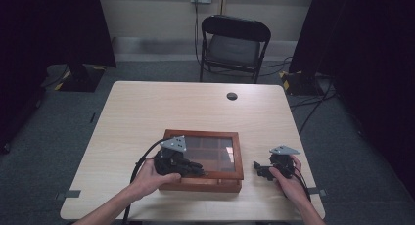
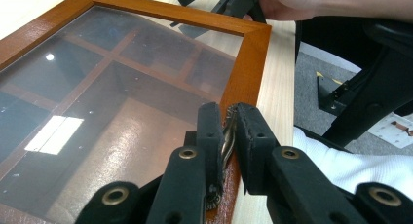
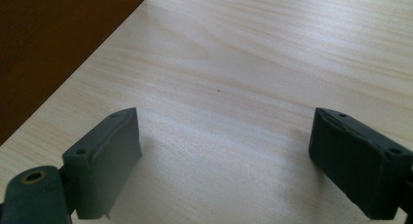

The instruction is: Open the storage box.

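Note:
A brown wooden box (image 1: 236,159) with a glass lid (image 2: 97,97) lies near the table's front edge; dividers show through the glass. My left gripper (image 1: 198,169) reaches over the lid's front frame (image 2: 246,73). Its jaws (image 2: 229,131) are shut on a small metal clasp (image 2: 227,136) at that frame. My right gripper (image 1: 258,168) rests low over the table to the right of the box. Its jaws (image 3: 224,156) stand wide open with bare wood between them. The box's side wall (image 3: 48,48) fills the upper left of the right gripper view.
The light wooden table (image 1: 147,112) has a round cable hole (image 1: 232,96) at the back. A black folding chair (image 1: 234,44) stands beyond the far edge. The person's white sleeve (image 2: 360,165) lies right of the box.

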Motion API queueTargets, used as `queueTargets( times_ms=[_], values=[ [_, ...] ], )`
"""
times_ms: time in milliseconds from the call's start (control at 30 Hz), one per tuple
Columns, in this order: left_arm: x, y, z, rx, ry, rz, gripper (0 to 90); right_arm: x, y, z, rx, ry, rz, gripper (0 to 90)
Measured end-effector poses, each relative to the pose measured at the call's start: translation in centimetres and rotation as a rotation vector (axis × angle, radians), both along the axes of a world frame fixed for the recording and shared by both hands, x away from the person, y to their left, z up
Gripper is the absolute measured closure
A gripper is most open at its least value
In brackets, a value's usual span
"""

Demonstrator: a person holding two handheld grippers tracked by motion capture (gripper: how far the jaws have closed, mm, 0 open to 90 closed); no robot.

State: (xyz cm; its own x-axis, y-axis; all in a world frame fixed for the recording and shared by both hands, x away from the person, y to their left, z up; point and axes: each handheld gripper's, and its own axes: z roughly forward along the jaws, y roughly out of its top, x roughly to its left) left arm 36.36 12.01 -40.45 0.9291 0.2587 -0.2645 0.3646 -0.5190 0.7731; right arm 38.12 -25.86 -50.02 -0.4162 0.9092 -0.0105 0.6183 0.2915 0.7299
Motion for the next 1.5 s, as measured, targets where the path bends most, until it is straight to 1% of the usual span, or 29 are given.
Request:
queueTargets(
  times_ms=[133, 367, 400, 500, 567, 600, 633, 733, 833, 900, 1000, 1333, 1500],
  values=[
    [-0.1, -0.1, 0.0, 0.005, 0.000, 0.006, 80.9, 0.0, 0.0, 0.0, 0.000, 0.000, 0.000, 10.9],
    [0.1, 0.0, 0.5, -0.012, 0.002, 0.010, 80.9, 0.0, 0.0, 0.0, 0.000, 0.000, 0.001, 10.9],
    [0.1, 0.1, 0.6, -0.003, 0.001, 0.010, 80.9, 0.0, 0.0, 0.0, 0.000, 0.000, 0.001, 10.8],
    [0.1, 0.0, 0.6, -0.007, 0.003, 0.014, 80.8, 0.0, 0.0, 0.0, 0.000, 0.000, 0.001, 10.8],
    [0.1, -0.1, 0.6, 0.012, 0.003, 0.010, 80.8, 0.0, 0.0, 0.0, 0.000, 0.000, 0.001, 10.8],
    [0.1, -0.1, 0.6, 0.012, 0.003, 0.010, 80.8, 0.0, 0.0, 0.0, 0.000, 0.000, 0.001, 10.8],
    [0.1, -0.1, 0.6, 0.010, 0.010, 0.013, 80.8, 0.0, 0.0, 0.0, 0.000, 0.000, 0.002, 10.8],
    [0.1, -0.1, 0.8, 0.005, 0.011, 0.016, 80.8, 0.0, 0.0, 0.0, 0.000, 0.000, 0.001, 10.8],
    [0.4, 0.0, 1.3, -0.006, 0.010, 0.016, 80.8, 0.0, 0.0, 0.0, 0.000, 0.000, 0.001, 10.8],
    [0.4, 0.0, 1.5, 0.001, 0.006, 0.016, 80.8, 0.0, 0.0, 0.0, 0.000, 0.000, 0.001, 10.8],
    [0.6, 0.0, 1.8, -0.004, 0.005, 0.017, 80.8, 0.0, 0.0, 0.0, -0.001, 0.000, 0.001, 10.9],
    [0.8, 0.1, 2.1, -0.011, 0.018, 0.024, 80.8, 0.0, 0.0, 0.0, 0.000, 0.000, 0.001, 10.8],
    [0.9, 0.0, 2.3, -0.004, 0.019, 0.022, 80.8, 0.0, 0.0, 0.0, -0.001, -0.002, 0.002, 10.8]
  ],
)
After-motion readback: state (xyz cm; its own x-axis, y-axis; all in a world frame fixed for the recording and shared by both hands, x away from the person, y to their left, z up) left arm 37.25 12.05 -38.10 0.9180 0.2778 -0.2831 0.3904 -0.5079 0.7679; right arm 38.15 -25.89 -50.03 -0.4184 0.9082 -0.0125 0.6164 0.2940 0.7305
